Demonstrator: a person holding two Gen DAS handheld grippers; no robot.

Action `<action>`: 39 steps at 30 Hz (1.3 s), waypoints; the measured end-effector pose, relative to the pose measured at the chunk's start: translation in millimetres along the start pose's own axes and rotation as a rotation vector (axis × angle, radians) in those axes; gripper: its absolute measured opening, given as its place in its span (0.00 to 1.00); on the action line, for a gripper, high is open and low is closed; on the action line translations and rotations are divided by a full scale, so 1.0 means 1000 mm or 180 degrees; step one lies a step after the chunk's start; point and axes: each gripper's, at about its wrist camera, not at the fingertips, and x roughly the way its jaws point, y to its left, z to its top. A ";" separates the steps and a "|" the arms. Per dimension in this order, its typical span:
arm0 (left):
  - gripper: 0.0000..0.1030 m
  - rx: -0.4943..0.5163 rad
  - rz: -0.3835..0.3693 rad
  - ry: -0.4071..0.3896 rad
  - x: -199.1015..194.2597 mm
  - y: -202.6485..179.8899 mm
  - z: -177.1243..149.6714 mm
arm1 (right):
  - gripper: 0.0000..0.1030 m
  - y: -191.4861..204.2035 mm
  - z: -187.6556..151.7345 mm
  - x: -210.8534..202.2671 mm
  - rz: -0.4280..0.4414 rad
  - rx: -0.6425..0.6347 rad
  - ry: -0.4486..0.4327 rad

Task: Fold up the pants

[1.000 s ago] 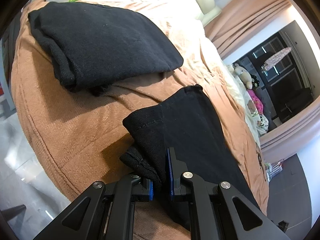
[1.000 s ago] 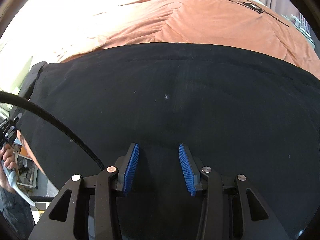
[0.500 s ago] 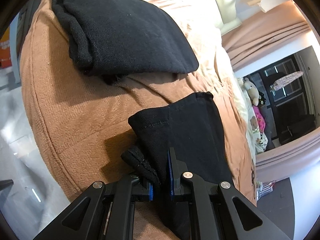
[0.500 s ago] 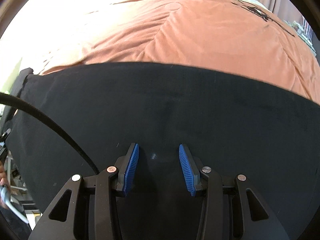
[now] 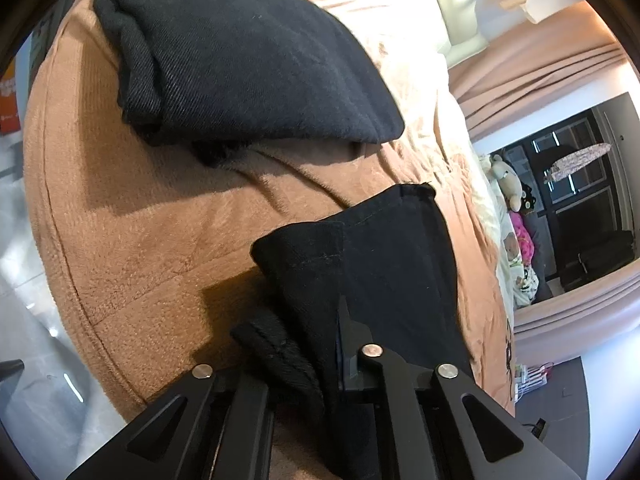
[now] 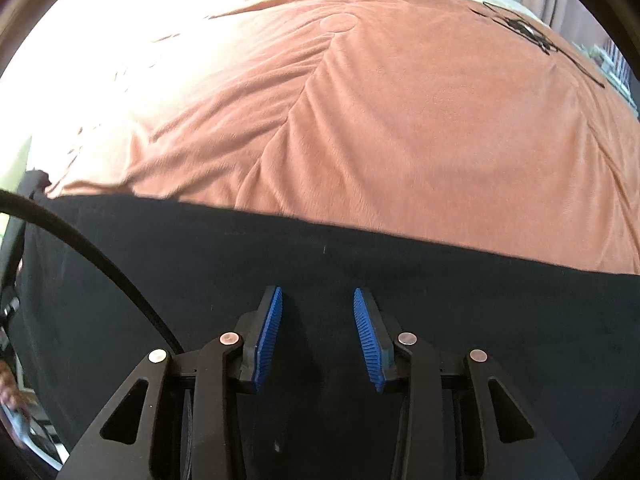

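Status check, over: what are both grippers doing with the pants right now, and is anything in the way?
Left gripper shut on pants end. Right gripper closing, pads apart over pants, no grip. Folded black garment apart on blanket, not in the way.

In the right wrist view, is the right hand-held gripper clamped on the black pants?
No: the right hand-held gripper shows a clear gap between its blue pads, with the black pants lying flat beneath them, not pinched.

Left gripper [image 5: 326, 354] angled downward, jaws clamped on a bunched fold of black pants [image 5: 384, 264]. Right gripper [image 6: 318, 334] pitched steeply down over the same cloth, jaws just narrowed, blue pads [image 6: 269, 334] apart, gripping nothing.
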 end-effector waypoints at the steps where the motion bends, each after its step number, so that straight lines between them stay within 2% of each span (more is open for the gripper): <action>1: 0.04 0.0022 -0.0006 -0.0013 -0.002 -0.002 0.000 | 0.30 -0.003 0.002 0.001 -0.0006 -0.0005 0.0002; 4: 0.04 0.0040 -0.0054 -0.0041 -0.007 -0.007 0.002 | 0.22 -0.009 0.007 0.005 -0.0017 -0.0008 0.0005; 7: 0.03 0.0058 -0.0124 -0.0071 -0.016 -0.018 0.005 | 0.14 -0.015 0.016 0.005 0.0045 0.0165 0.0040; 10: 0.03 0.0176 -0.0217 -0.0124 -0.028 -0.036 0.007 | 0.14 -0.019 0.006 -0.001 0.0089 0.0255 0.0091; 17: 0.03 0.0426 -0.0459 -0.0203 -0.052 -0.089 0.015 | 0.14 -0.021 -0.045 -0.015 0.0277 0.0275 0.0186; 25: 0.03 0.0848 -0.0770 -0.0268 -0.080 -0.171 0.013 | 0.14 -0.011 -0.107 -0.040 0.0441 0.0324 0.0157; 32: 0.03 0.1219 -0.1062 -0.0274 -0.105 -0.247 -0.001 | 0.14 -0.001 -0.166 -0.056 0.0669 0.0362 0.0111; 35: 0.03 0.1404 -0.1195 -0.0278 -0.117 -0.286 -0.013 | 0.14 0.005 -0.179 -0.060 0.0812 0.0356 0.0119; 39: 0.03 0.1619 -0.1338 -0.0240 -0.130 -0.331 -0.033 | 0.14 -0.002 -0.191 -0.077 0.0901 0.0421 -0.0035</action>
